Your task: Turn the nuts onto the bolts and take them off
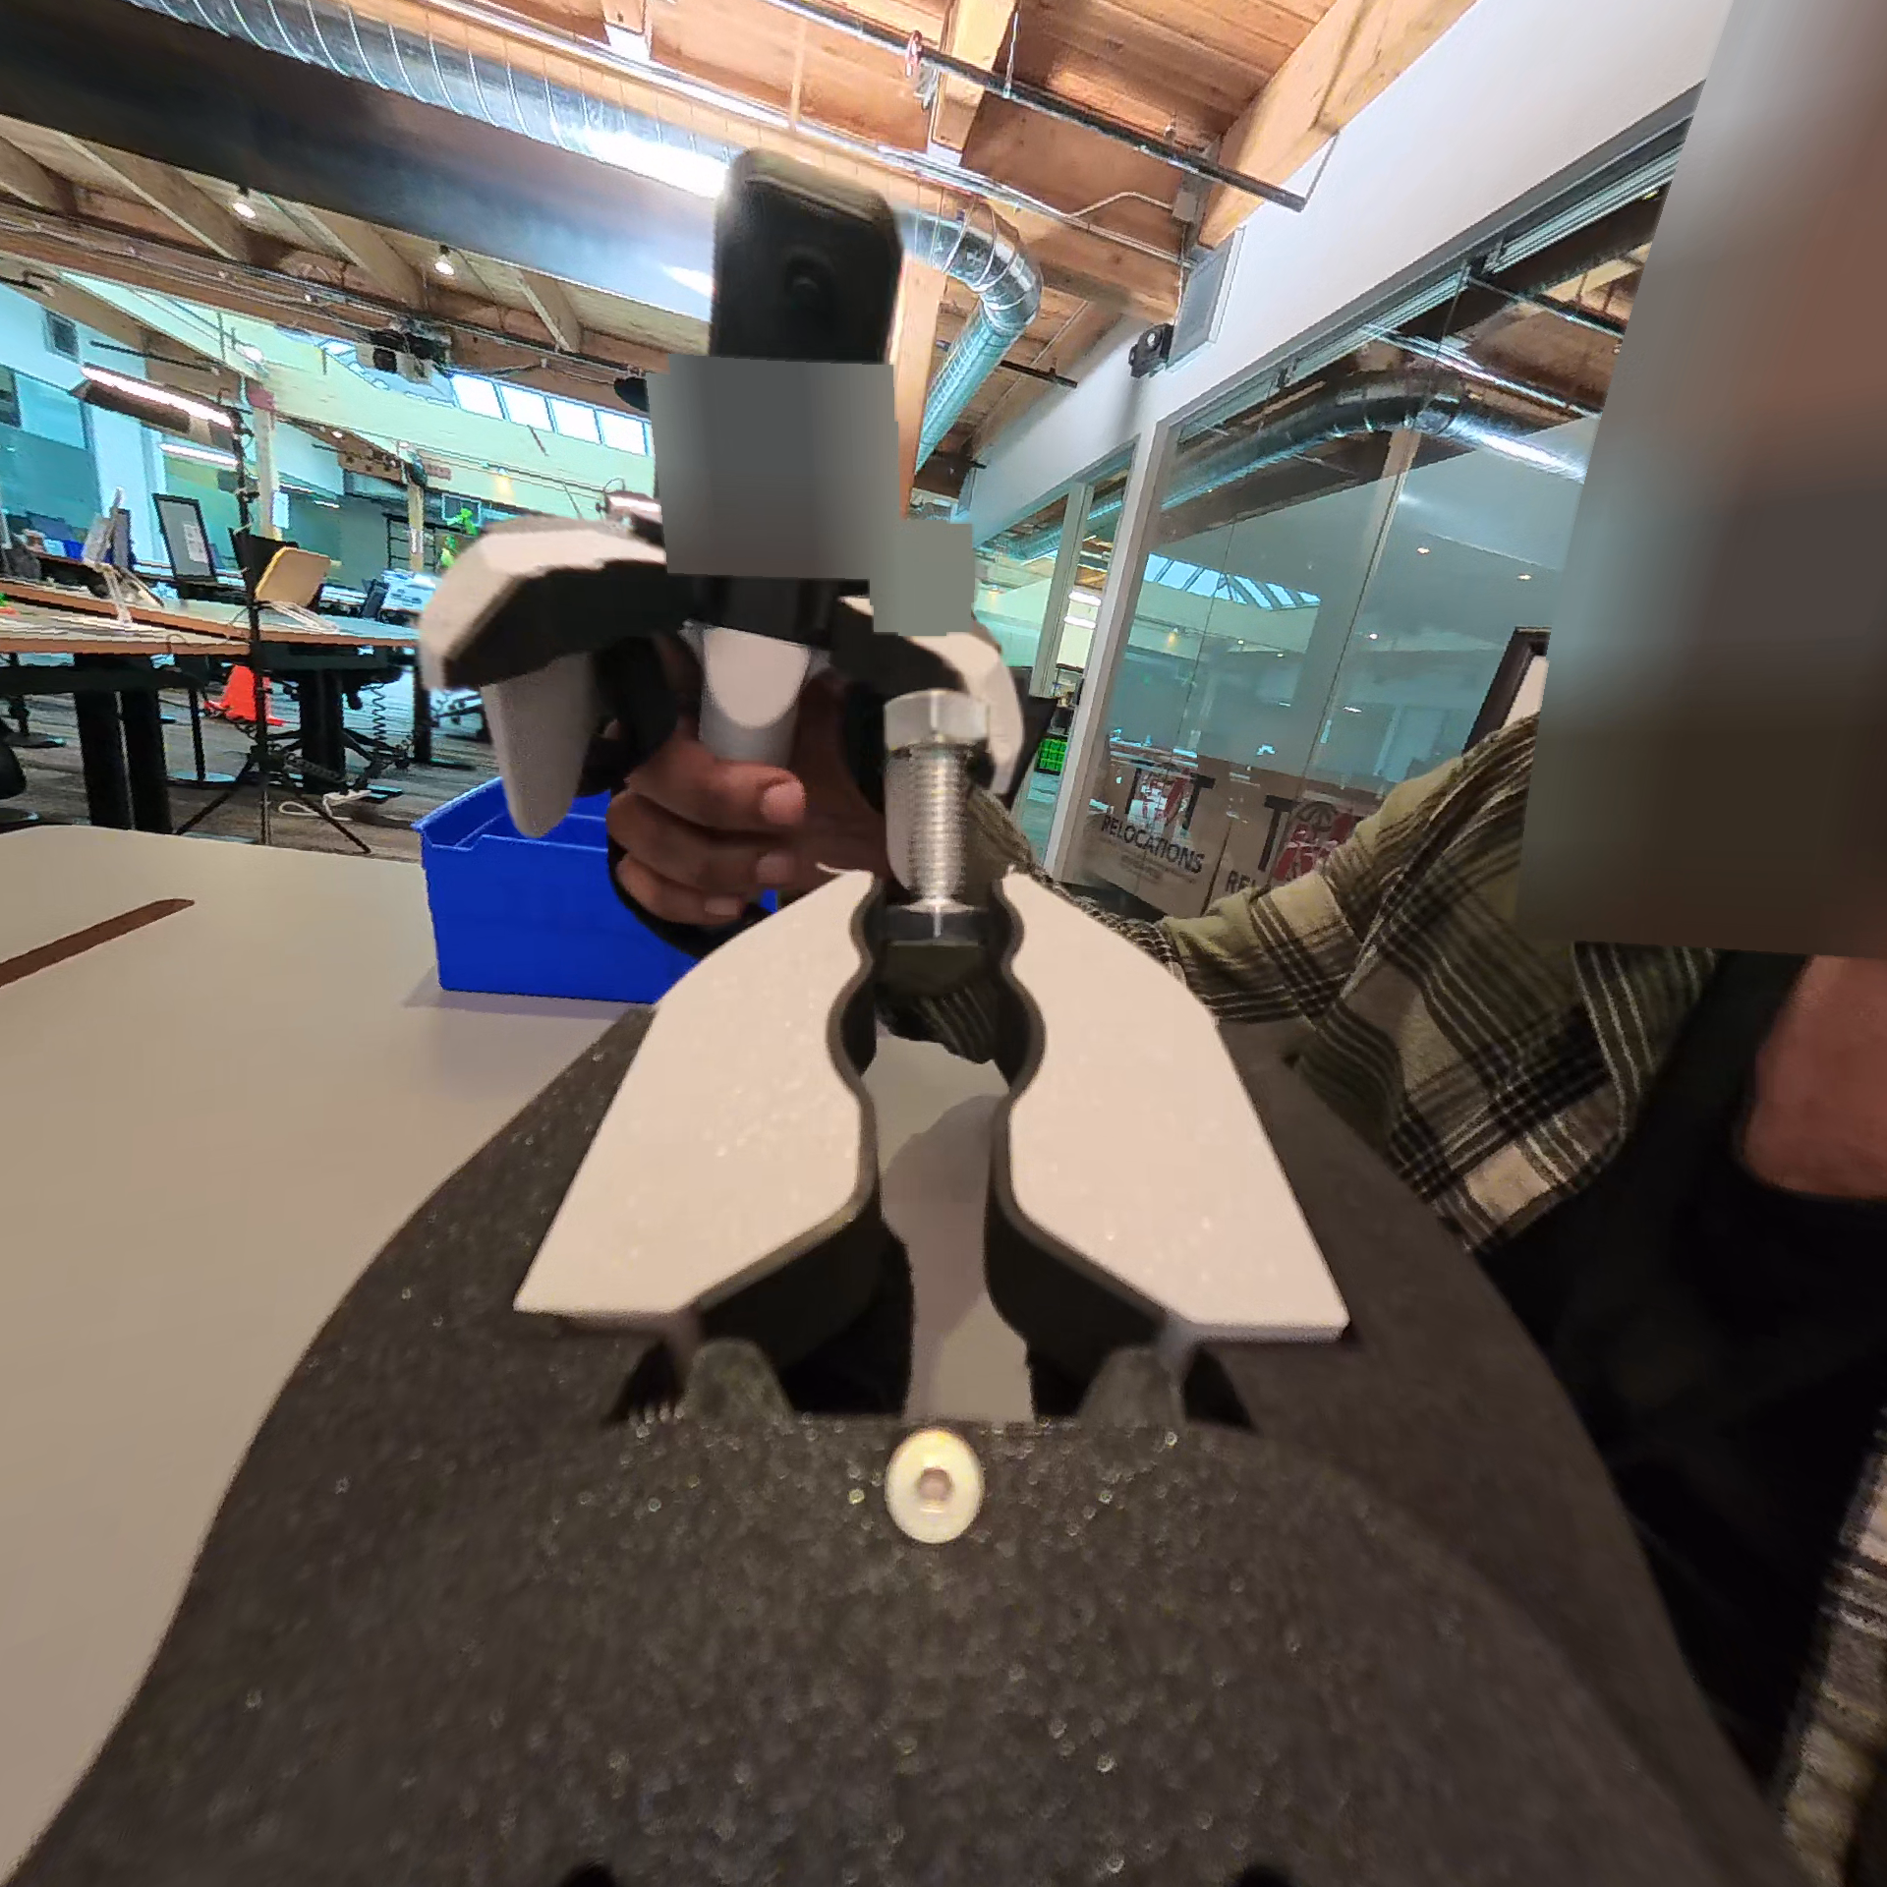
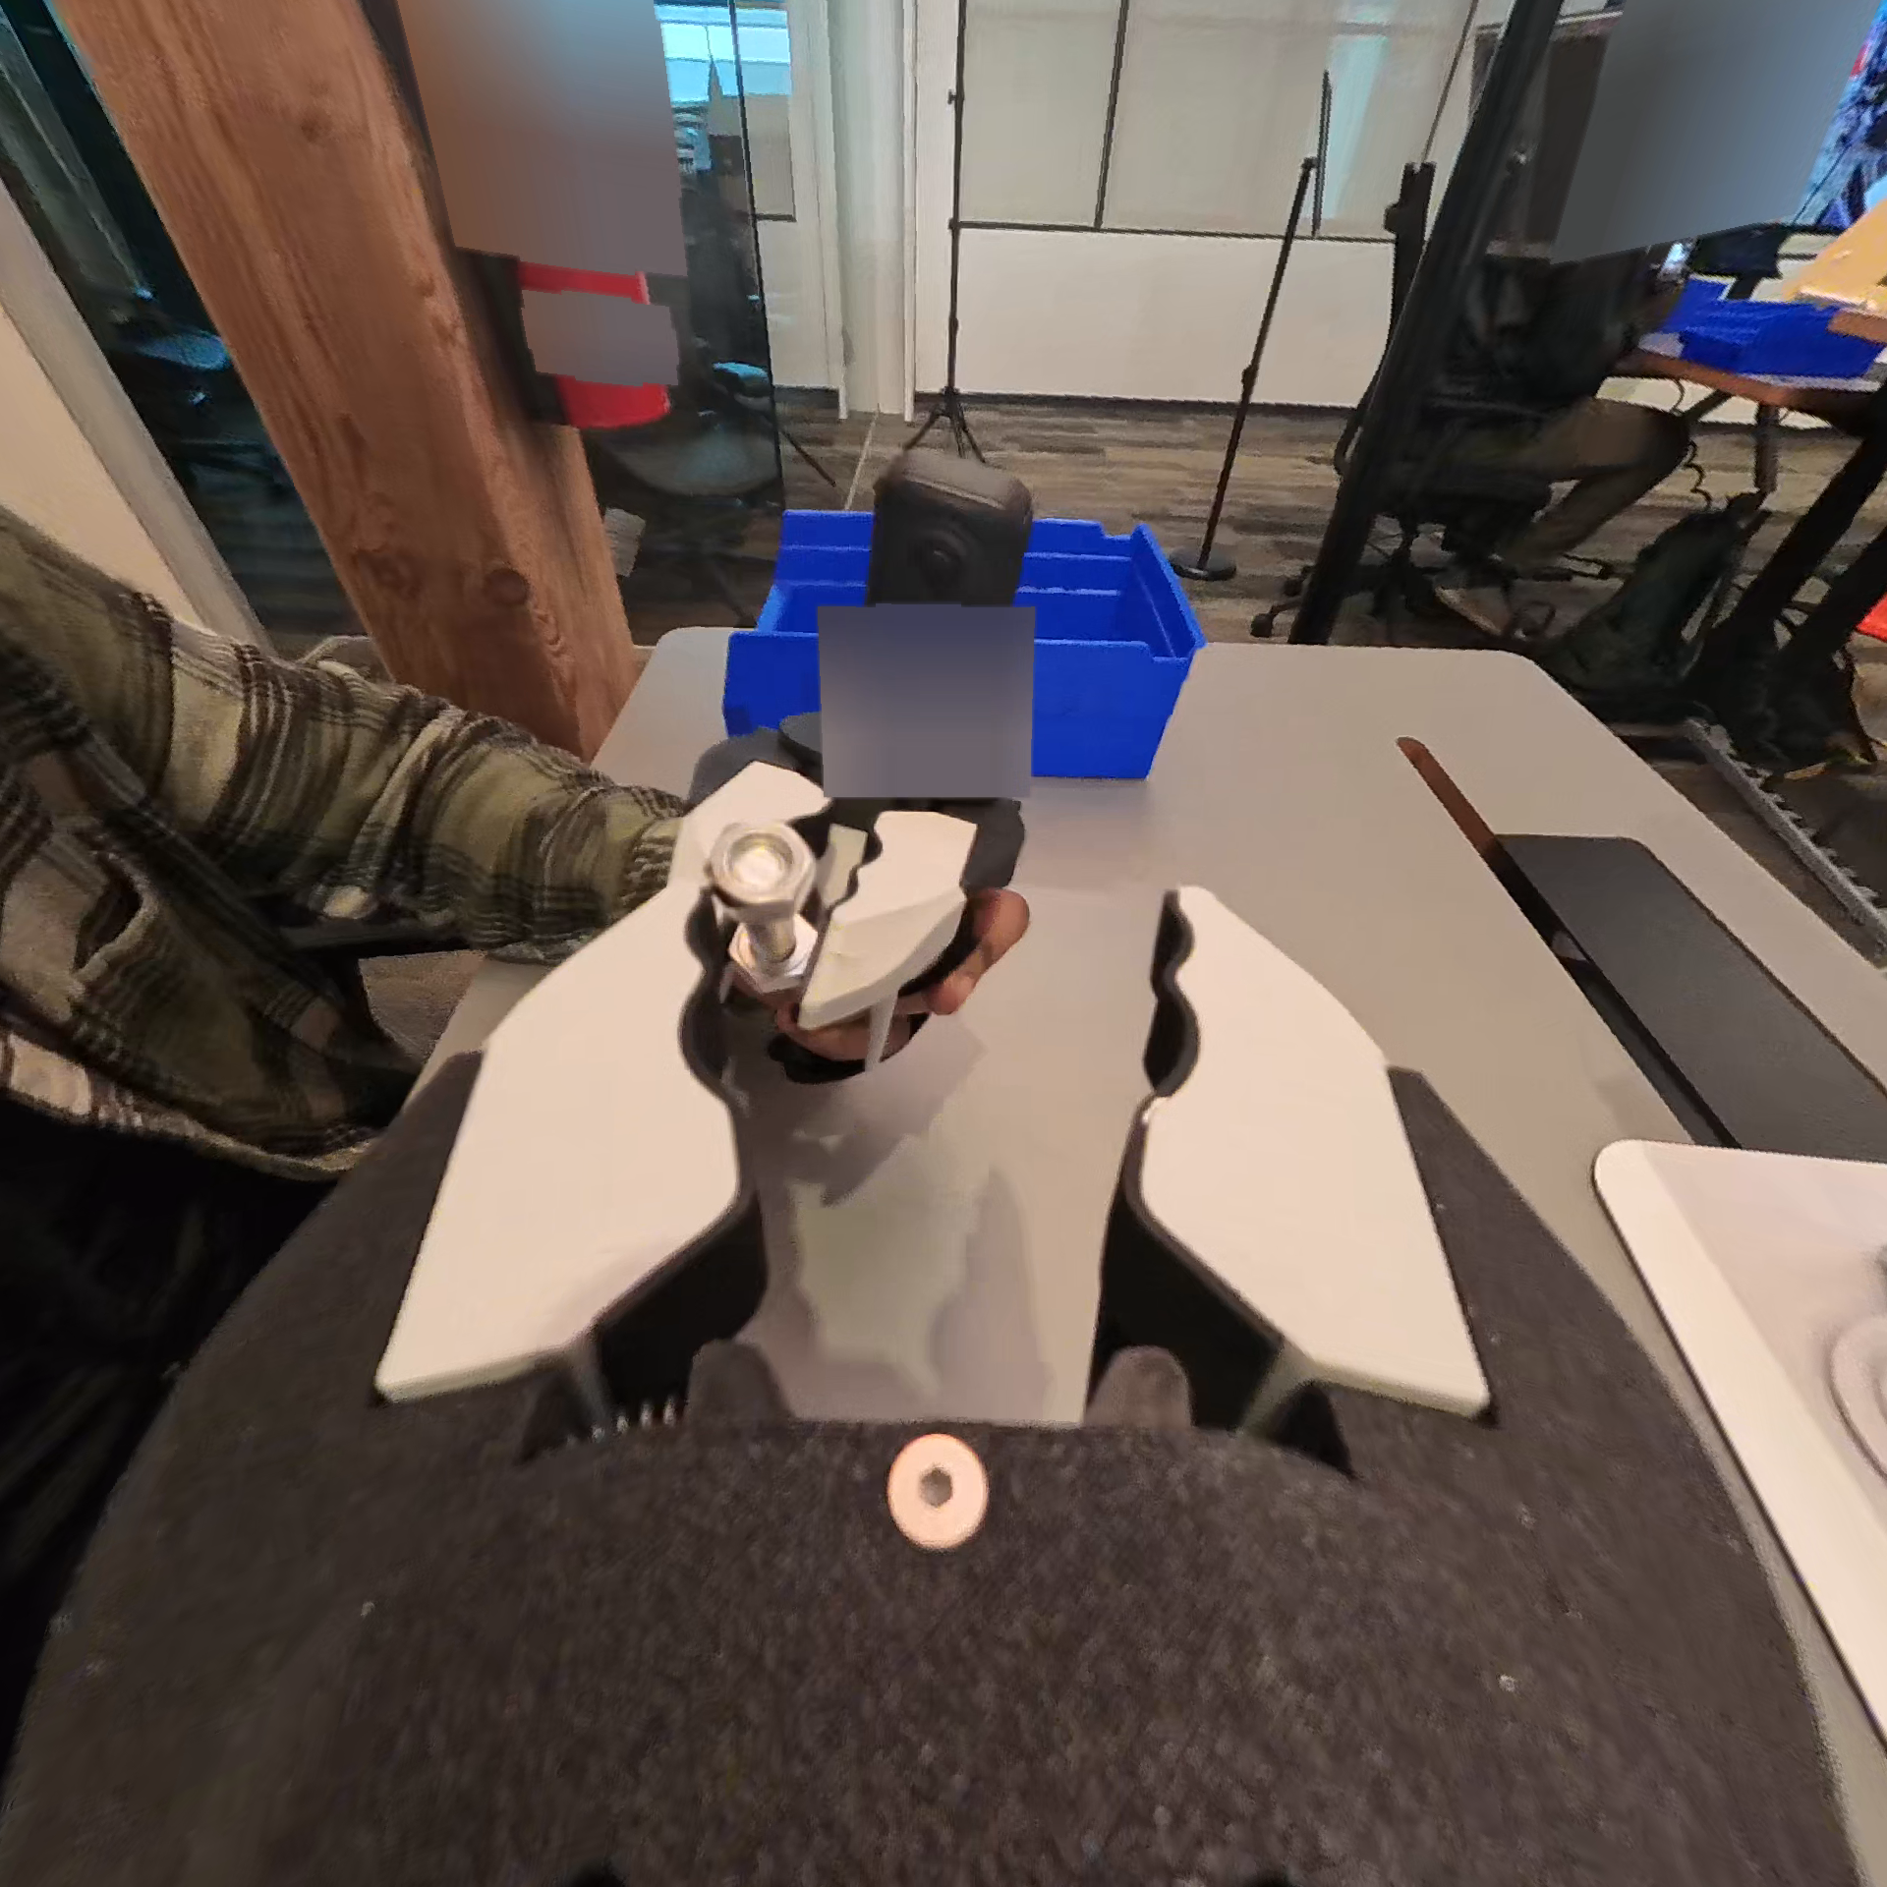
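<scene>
My left gripper point(image 1: 934, 919) is shut on a dark hex nut point(image 1: 931, 945). A silver bolt point(image 1: 934, 807) stands upright out of the nut, with its hex head point(image 1: 934, 720) on top. In the right wrist view the bolt point(image 2: 761, 878) and the nut point(image 2: 773, 968) sit beside my right gripper's left fingertip point(image 2: 654, 980). My right gripper point(image 2: 950, 909) is open wide and empty. It also shows in the left wrist view point(image 1: 761, 776), facing me, with one finger point(image 1: 1001, 705) just behind the bolt head. I cannot tell if that finger touches the head.
A blue bin point(image 2: 1103, 694) stands at the far end of the grey table point(image 2: 1327, 868) and shows in the left wrist view point(image 1: 531, 919). A black mat point(image 2: 1685, 1001) and a white tray point(image 2: 1756, 1276) lie on the right. A wooden post point(image 2: 357, 357) stands beyond the table's left corner.
</scene>
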